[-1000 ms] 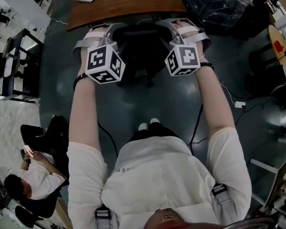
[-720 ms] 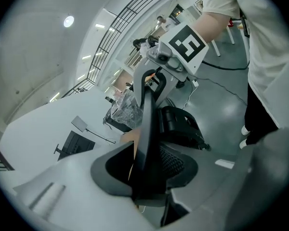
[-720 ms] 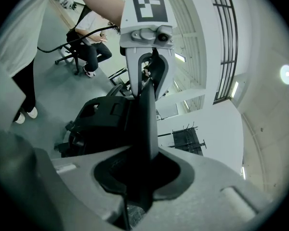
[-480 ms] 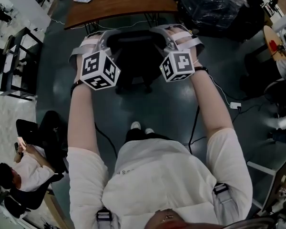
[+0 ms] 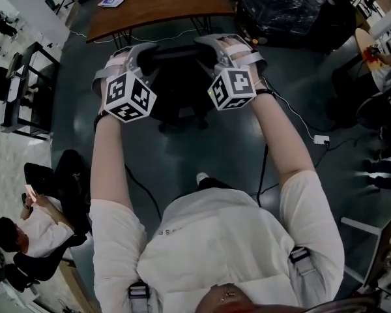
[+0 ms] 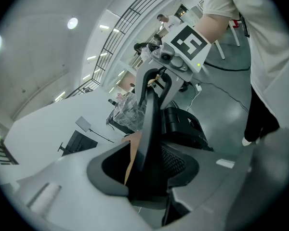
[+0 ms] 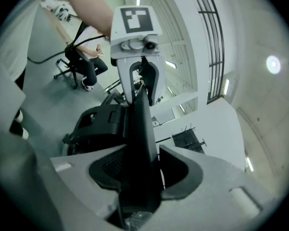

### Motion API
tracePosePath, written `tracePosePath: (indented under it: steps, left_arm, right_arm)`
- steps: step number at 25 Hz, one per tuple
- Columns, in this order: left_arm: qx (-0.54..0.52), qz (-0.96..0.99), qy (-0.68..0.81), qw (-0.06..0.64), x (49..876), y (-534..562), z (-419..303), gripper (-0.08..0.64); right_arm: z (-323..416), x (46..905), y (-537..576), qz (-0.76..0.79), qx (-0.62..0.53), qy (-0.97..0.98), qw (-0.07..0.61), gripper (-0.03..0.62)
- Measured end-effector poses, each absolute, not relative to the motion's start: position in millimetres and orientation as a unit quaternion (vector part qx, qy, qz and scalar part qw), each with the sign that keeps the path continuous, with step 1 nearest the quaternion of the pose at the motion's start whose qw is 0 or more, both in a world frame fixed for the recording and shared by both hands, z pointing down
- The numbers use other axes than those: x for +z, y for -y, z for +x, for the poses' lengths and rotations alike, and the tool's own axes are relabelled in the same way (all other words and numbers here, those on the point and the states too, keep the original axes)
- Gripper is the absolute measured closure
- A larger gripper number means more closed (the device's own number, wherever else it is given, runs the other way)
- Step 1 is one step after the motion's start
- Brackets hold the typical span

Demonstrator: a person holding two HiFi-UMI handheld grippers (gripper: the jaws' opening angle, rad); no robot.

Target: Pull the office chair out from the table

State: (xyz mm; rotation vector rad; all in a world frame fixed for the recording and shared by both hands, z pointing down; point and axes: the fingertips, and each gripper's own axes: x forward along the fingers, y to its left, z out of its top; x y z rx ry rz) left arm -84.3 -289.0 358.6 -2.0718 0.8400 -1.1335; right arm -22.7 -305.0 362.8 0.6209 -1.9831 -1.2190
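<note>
Looking steeply down, the head view shows a person in a white top reaching both arms forward to a black office chair [image 5: 177, 87]. The chair stands on the dark floor [image 5: 182, 152] in front of a brown wooden table [image 5: 163, 5], near its front edge, with a strip of floor showing between them. The left gripper [image 5: 143, 52] and the right gripper [image 5: 212, 44] sit at the two ends of the backrest's top edge, marker cubes toward the person.

In the left gripper view the thin backrest edge stands upright between the jaws. The jaws have just been opening, and a gap shows on one side of the edge. The right gripper view shows the same: its jaws have just been opening, the backrest edge is between them, and light shows between it and one pad. Neither pair clamps the chair.

A flat blue and white item [image 5: 111, 0] lies on the table's far left end. A dark bulk wrapped in clear plastic [image 5: 283, 5] sits right of the table. A cable [image 5: 293, 119] runs across the floor. A seated person [image 5: 32, 237] is at lower left.
</note>
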Motion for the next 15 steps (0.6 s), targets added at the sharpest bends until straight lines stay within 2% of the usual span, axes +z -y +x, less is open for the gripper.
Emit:
tracePosePath:
  steps: [1,4,8,9,13,15]
  left_arm:
    - [-0.417,-0.788,-0.329,0.311,356,287,-85,0.385]
    - [-0.351,-0.806,-0.377,0.291,343,274,-88,0.391]
    - [-0.228,-0.83,-0.443,0.251,321,236,-90,0.442]
    - [-0.195,-0.836,-0.454,0.24,318,223,-90,0.453]
    - [-0.087,-0.851,-0.482,0.19,323,168,-84,0.518]
    - [-0.049,-0.856,-0.489,0.16,334,138,-82,0.543]
  right_arm:
    - [-21,361,301,0.244,-0.45,0.784,0.35,0.426]
    - [-10,349,286,0.277,-0.402,0.812,0.321,0.428]
    - [8,342,250,0.329,-0.365,0.824,0.283,0.443]
    - [10,342,238,0.341,-0.349,0.83,0.268,0.453]
    - [18,351,183,0.385,-0.268,0.858,0.209,0.6]
    - [18,362,154,0.393,-0.232,0.869,0.192,0.6]
